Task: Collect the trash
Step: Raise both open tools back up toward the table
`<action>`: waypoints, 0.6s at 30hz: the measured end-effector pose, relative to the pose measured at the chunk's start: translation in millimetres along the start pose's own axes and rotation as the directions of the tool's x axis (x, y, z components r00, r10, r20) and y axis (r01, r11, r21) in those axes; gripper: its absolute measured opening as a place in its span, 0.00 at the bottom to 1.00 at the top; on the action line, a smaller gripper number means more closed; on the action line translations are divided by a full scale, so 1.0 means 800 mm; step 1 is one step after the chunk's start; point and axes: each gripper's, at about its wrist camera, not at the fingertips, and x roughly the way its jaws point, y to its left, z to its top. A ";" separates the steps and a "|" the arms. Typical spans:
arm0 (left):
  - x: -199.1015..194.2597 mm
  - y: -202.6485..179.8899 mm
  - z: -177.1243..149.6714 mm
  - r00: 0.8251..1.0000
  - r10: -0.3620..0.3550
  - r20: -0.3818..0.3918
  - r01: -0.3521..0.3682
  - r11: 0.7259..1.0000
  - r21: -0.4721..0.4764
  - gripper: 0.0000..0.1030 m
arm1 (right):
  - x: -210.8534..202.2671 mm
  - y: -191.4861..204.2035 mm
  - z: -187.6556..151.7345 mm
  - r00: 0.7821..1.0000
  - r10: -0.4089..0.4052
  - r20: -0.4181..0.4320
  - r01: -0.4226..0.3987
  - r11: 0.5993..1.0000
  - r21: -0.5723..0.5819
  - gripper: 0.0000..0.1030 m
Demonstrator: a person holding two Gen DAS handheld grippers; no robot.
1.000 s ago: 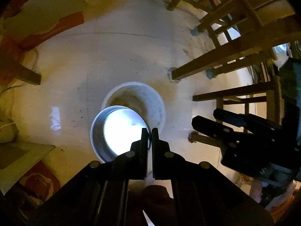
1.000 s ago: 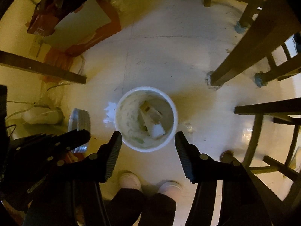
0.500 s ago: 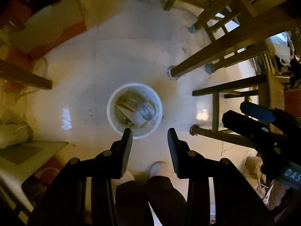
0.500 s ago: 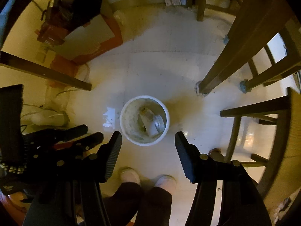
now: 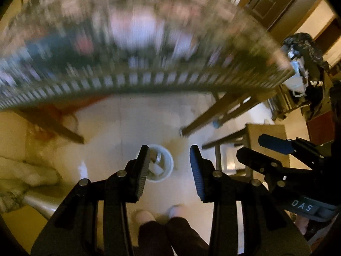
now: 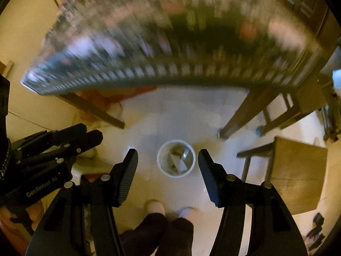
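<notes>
A white bin [image 5: 163, 163] stands on the pale floor far below, holding a silver can [image 5: 158, 157] and pale scraps. In the right wrist view the bin [image 6: 176, 159] shows the can [image 6: 185, 153] and a white scrap. My left gripper [image 5: 169, 156] is open and empty, high above the bin. My right gripper [image 6: 168, 160] is open and empty, also high above it. Each gripper shows at the edge of the other's view.
A blurred patterned table top [image 5: 138, 42] fills the upper view, also in the right wrist view [image 6: 181, 42]. Wooden table legs [image 5: 204, 119] and a wooden stool [image 6: 298, 175] stand to the right. The person's feet [image 5: 145, 216] are below the bin.
The left gripper opened and let the can fall into the bin. Both grippers have risen well above the floor, so the table top has come into view.
</notes>
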 end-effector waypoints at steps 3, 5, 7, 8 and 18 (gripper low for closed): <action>-0.058 -0.009 0.015 0.998 0.007 0.066 -0.010 0.999 0.034 0.36 | -0.053 0.016 0.009 0.998 -0.003 0.059 0.003 1.000 0.004 0.53; -0.095 -0.012 0.023 0.994 0.008 0.107 -0.014 0.999 0.051 0.36 | -0.091 0.026 0.017 0.994 -0.004 0.105 0.003 1.000 0.009 0.53; -0.136 -0.019 0.028 0.989 0.002 0.151 -0.012 0.998 0.063 0.36 | -0.122 0.036 0.022 0.989 -0.007 0.146 0.005 1.000 0.013 0.53; -0.151 -0.022 0.030 0.986 -0.002 0.169 -0.009 0.998 0.065 0.36 | -0.145 0.042 0.025 0.984 -0.008 0.176 0.005 1.000 0.014 0.53; -0.321 -0.026 0.058 0.917 -0.041 0.397 0.008 0.996 0.084 0.36 | -0.302 0.092 0.044 0.906 -0.049 0.420 0.042 0.999 0.025 0.53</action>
